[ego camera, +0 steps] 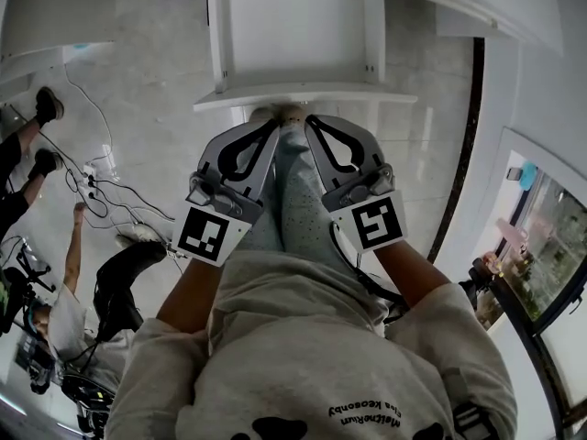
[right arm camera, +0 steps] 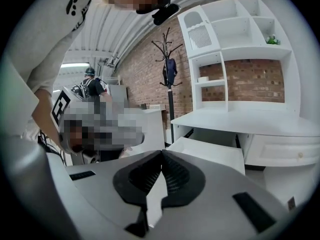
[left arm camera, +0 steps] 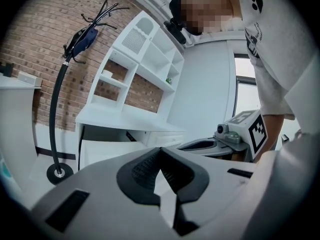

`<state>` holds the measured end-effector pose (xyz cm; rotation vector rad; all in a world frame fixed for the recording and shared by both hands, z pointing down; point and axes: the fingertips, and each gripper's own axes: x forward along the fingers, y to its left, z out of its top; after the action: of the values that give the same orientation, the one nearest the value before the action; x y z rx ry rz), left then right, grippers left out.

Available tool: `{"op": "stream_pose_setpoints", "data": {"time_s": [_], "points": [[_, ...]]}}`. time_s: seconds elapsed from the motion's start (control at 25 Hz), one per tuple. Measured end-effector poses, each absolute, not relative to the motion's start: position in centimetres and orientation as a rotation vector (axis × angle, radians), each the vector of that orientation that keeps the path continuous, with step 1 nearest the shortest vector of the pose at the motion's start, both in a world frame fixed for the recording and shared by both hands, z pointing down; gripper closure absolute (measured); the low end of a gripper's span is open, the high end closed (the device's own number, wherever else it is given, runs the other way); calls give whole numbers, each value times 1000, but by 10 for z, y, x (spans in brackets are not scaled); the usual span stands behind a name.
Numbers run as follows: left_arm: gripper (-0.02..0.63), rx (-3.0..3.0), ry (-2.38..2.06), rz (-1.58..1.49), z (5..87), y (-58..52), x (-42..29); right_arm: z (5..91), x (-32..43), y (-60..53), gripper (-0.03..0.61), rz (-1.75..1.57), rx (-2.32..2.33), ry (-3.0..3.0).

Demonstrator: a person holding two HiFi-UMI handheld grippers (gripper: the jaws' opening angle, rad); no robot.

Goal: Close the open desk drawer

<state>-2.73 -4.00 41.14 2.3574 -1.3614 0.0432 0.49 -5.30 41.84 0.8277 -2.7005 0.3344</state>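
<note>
Head view: left hand-held gripper (ego camera: 273, 128) and right hand-held gripper (ego camera: 312, 125), jaws together and empty, near the open drawer (ego camera: 293, 26). Only the gripper views show the coat stand (right arm camera: 171, 104).

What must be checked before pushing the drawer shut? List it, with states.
1. Drawer pulled out of desk: ok.
2. Left tongs shut, nothing between: ok.
3. Right tongs shut, nothing between: ok.
4. Tongs on drawer front: not ok, both short of it.
5. Nothing sticking out over drawer rim: ok.
6. Drawer straight on its rails: cannot tell.
</note>
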Motion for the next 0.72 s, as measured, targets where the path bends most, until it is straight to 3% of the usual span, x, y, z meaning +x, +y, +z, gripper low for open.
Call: {"op": "stream_pose_setpoints", "data": {"time_s": [0.72], "points": [[594,2336,-1264,220,497,-16,-21,518,24,-33,548,360,727,-2461]]}}
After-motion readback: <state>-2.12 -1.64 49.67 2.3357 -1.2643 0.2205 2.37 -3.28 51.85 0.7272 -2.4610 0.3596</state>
